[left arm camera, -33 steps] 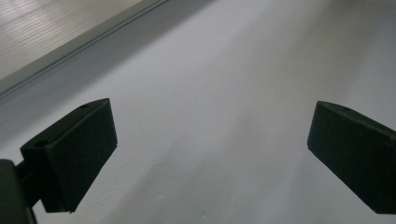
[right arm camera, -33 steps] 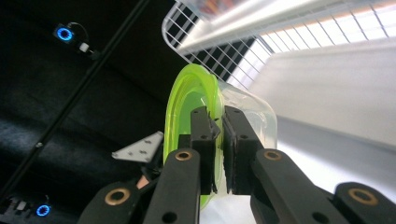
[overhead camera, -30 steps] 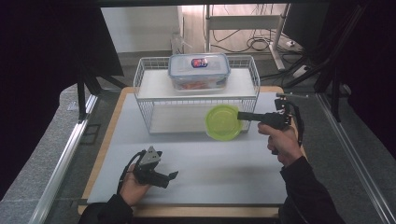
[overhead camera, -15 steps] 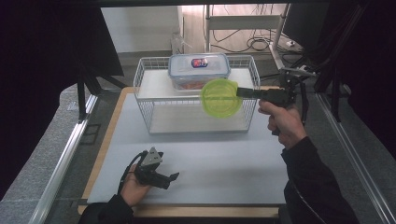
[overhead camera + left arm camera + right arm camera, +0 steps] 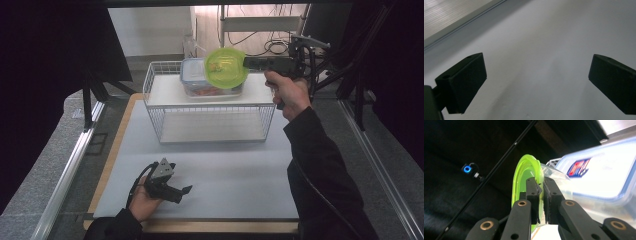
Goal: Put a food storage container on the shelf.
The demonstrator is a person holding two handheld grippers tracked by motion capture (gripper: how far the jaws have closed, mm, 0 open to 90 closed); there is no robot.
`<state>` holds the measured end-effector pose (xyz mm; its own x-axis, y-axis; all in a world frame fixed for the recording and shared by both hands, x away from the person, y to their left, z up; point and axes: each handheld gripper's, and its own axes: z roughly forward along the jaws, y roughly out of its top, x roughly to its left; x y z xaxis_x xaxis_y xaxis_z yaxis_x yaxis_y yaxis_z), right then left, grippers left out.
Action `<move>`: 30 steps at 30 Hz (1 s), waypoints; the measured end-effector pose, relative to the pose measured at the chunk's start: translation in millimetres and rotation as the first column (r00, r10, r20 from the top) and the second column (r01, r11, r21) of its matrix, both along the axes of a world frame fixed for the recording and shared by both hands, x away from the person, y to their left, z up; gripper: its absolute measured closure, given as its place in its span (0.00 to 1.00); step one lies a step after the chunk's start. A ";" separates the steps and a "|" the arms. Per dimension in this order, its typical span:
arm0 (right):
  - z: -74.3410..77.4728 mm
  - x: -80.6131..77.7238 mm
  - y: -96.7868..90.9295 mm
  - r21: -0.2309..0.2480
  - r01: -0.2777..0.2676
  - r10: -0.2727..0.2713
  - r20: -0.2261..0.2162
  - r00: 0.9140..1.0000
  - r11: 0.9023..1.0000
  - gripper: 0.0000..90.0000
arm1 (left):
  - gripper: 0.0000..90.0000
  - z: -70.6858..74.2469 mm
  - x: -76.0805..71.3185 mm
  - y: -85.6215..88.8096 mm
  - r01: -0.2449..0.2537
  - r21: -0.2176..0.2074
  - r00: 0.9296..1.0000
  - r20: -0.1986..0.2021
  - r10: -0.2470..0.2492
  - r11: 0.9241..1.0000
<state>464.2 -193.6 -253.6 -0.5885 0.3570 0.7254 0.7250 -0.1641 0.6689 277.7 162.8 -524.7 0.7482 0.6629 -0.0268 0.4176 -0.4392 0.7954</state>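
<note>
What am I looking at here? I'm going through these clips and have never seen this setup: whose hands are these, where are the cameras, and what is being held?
No robot arm here: a person at a table holds a hand-operated pair of tongs in each hand. The wide picture is taken from a fixed camera above the person's side, looking forward and down. The other two come from small cameras riding on each tool, looking along its black jaws.

On the pale table top stands a white wire rack, and on its upper shelf sits a clear lidded food box.

The right tongs are raised near that box and clamp the rim of a bright green plate; their own camera shows the jaws pressed on the plate's edge.

The left tongs rest low on the table near the front edge, jaws wide apart with nothing between them.
</note>
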 end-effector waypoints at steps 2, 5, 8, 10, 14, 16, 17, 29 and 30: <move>1.6 7.0 3.3 -0.005 0.020 -0.020 -0.008 1.000 1.000 0.93 | 0.01 0.3 -0.1 0.2 0.003 0.002 1.000 0.003 -0.003 1.000; 3.1 18.7 9.5 -0.018 0.048 -0.048 -0.024 0.999 0.999 0.93 | 0.01 0.7 -0.3 0.4 0.001 -0.008 1.000 0.005 -0.001 1.000; 2.9 28.6 15.1 -0.032 0.074 -0.075 -0.046 0.996 0.997 0.93 | 0.01 1.1 -0.4 0.9 -0.001 -0.015 1.000 0.006 0.001 1.000; 2.0 32.3 17.6 -0.036 0.084 -0.086 -0.048 0.995 0.996 0.93 | 0.01 1.6 -0.3 1.6 0.000 -0.015 1.000 0.008 0.000 1.000; -0.9 42.4 24.4 -0.052 0.117 -0.120 -0.066 0.991 0.992 0.93 | 0.01 1.3 -0.5 1.2 0.003 -0.017 1.000 0.006 -0.003 1.000; -4.1 51.1 30.8 -0.047 0.138 -0.142 -0.084 0.986 0.989 0.93 | 0.01 1.2 -0.9 0.6 0.009 -0.013 1.000 0.007 -0.009 1.000; -5.0 52.9 32.3 -0.040 0.142 -0.145 -0.090 0.985 0.989 0.92 | 0.01 1.3 -1.0 0.5 0.010 -0.012 1.000 0.007 -0.010 1.000; -12.5 67.5 52.8 -0.105 0.260 -0.266 -0.047 0.963 0.960 0.77 | 0.01 1.1 -1.9 1.0 0.017 -0.012 1.000 0.004 -0.017 1.000; -12.5 67.5 52.8 -0.105 0.260 -0.266 -0.047 0.963 0.960 0.77 | 0.01 0.8 -2.0 0.7 0.018 -0.011 1.000 0.004 -0.018 1.000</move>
